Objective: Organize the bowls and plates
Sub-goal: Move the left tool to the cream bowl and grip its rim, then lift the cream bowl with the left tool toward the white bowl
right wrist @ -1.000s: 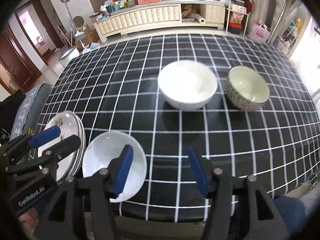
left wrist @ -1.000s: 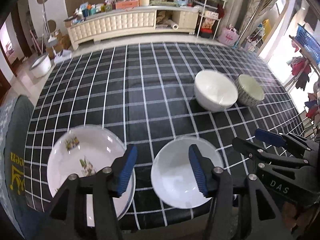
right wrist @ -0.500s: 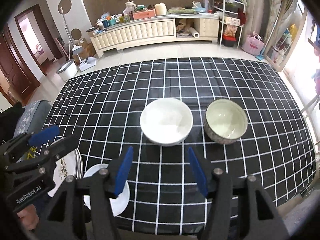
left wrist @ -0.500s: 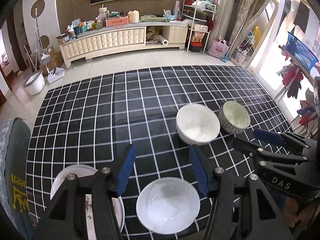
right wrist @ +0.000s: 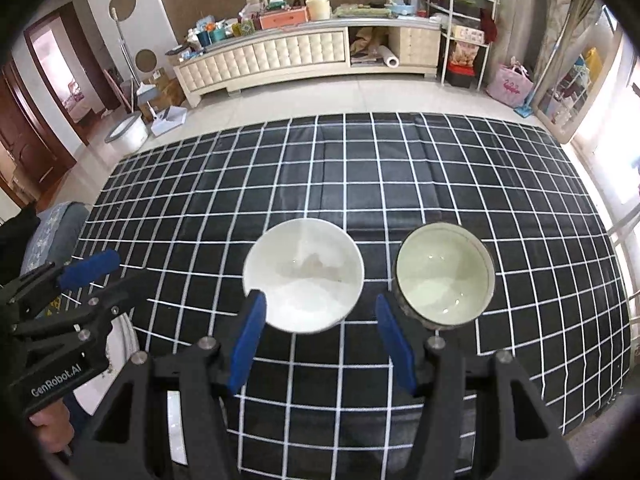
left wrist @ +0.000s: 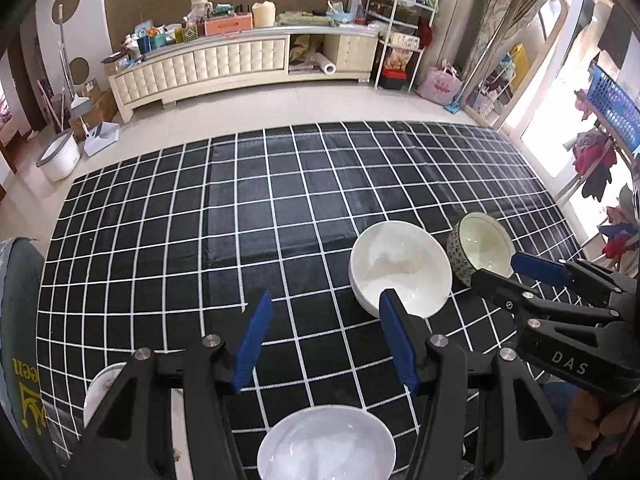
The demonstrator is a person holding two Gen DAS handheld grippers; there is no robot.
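A large white bowl (left wrist: 400, 268) (right wrist: 304, 276) and a speckled bowl with a pale green inside (left wrist: 480, 248) (right wrist: 444, 272) stand side by side on the black checked tablecloth (left wrist: 280, 220). A small white plate (left wrist: 326, 444) lies at the near edge, below my left gripper (left wrist: 325, 304), which is open and holds nothing. A patterned plate (left wrist: 100, 388) peeks out at the lower left. My right gripper (right wrist: 319, 304) is open and hovers above the cloth, short of the two bowls. Each gripper shows in the other's view: the right gripper (left wrist: 516, 276), the left gripper (right wrist: 104, 280).
A grey cushioned seat (left wrist: 16, 320) sits at the table's left end. Beyond the table are a cream sideboard (left wrist: 224, 64), a white bucket (left wrist: 58, 156) on the floor and a wire shelf rack (right wrist: 464, 28). A hand (right wrist: 52, 428) holds the left gripper.
Both grippers have risen and drawn back from the table. The plates have slid to the bottom of both views and the two bowls sit nearer the fingers. Both stay open.
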